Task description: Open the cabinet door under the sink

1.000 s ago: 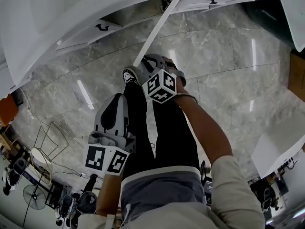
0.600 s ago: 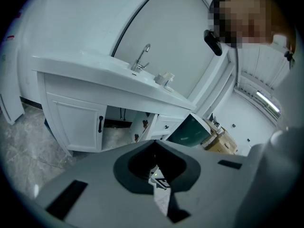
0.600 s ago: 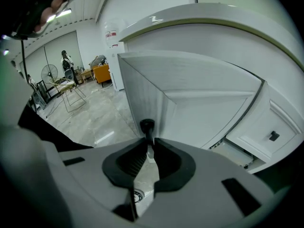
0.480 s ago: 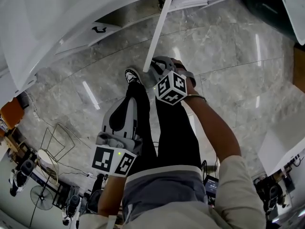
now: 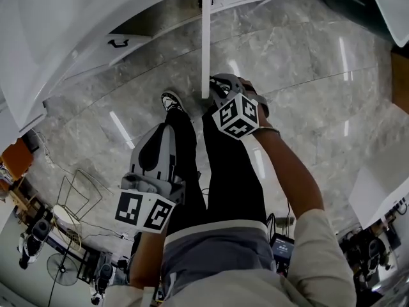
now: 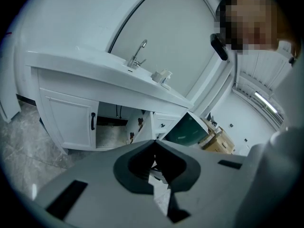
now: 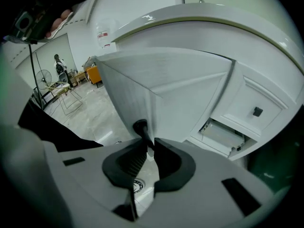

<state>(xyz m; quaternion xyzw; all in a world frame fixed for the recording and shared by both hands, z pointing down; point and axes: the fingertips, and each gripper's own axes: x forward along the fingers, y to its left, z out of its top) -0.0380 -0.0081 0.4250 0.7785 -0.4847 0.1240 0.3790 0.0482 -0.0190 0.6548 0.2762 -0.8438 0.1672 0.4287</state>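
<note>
Clamping the black handle [image 7: 141,127] of the white cabinet door [image 7: 137,82] in my right gripper [image 7: 148,145], I should pull steadily along its arc; left gripper [image 6: 154,145] closed, empty.

The head view looks steeply down over the floor [image 5: 307,62] and vanity [image 5: 51,31]. Both gripper views face the vanity, sharing its cabinet door [image 7: 137,89].

The cabinet door [image 5: 206,40] is standing open, edge-on, just ahead of the right gripper [image 5: 214,89], barring any sideways pass. Left of it the cabinet opening [image 5: 163,18] is gaping free. Bare floor [image 5: 307,69] is lying open to its right. The person's legs [image 5: 223,171] are crowding the left gripper [image 5: 160,130], possibly touching.
</note>
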